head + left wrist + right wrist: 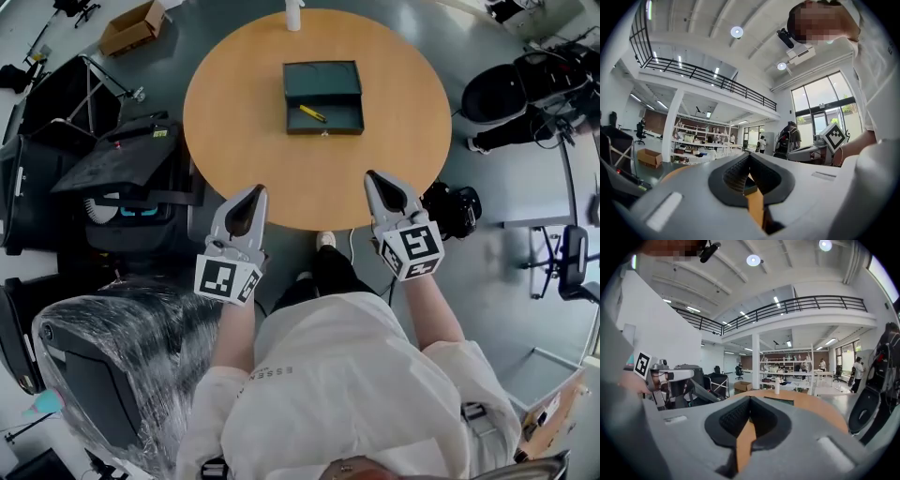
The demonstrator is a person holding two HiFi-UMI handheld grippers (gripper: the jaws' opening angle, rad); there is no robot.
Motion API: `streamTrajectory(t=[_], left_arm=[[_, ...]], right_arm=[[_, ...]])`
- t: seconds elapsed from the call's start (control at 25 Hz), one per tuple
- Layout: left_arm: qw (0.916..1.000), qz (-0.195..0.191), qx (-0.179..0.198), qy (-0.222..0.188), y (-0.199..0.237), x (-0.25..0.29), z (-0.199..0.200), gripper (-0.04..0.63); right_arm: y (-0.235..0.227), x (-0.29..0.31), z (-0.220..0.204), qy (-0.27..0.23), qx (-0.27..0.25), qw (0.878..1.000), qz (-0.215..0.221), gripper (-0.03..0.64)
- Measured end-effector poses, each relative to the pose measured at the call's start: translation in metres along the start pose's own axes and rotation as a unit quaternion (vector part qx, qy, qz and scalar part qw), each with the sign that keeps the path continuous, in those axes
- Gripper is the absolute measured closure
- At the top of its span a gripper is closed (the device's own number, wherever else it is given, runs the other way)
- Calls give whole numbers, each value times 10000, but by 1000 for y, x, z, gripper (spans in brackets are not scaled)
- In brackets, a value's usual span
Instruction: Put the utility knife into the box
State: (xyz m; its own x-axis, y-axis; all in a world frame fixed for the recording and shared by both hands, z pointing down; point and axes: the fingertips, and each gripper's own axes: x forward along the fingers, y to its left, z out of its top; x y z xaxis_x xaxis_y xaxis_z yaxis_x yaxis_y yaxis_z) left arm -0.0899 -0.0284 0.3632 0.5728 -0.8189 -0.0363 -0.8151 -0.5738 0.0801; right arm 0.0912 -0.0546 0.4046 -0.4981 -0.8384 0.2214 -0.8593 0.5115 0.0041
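A dark green box (323, 97) lies open on the far half of the round wooden table (234, 112). A yellow utility knife (313, 113) rests inside its lower tray. My left gripper (258, 192) hovers at the table's near edge, shut and holding nothing. My right gripper (371, 176) is beside it, also at the near edge, shut and empty. In the left gripper view the left gripper (749, 157) has its jaws closed tip to tip. The right gripper (750, 399) looks the same in the right gripper view, with the box (778, 401) low on the table ahead.
A white bottle (293, 14) stands at the table's far edge. Black cases and a folding rack (112, 159) crowd the left. A plastic-wrapped chair (112, 366) is at the near left, a cardboard box (131, 26) on the floor far left, and a black chair (497, 94) on the right.
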Motion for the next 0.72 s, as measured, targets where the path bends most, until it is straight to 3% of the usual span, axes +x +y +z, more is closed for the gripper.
streamTrajectory(t=[0.16, 0.48, 0.72], left_arm=[[9996, -250, 10, 111, -22, -28, -7, 583], [9992, -399, 0, -25, -53, -50, 3, 583], [9993, -375, -58, 16, -84, -56, -9, 583]], right_arm=[[20, -30, -9, 51, 51, 9998, -179, 624], [31, -70, -13, 53, 45, 9994, -333, 624], [38, -95, -22, 53, 139, 9998, -160, 624]])
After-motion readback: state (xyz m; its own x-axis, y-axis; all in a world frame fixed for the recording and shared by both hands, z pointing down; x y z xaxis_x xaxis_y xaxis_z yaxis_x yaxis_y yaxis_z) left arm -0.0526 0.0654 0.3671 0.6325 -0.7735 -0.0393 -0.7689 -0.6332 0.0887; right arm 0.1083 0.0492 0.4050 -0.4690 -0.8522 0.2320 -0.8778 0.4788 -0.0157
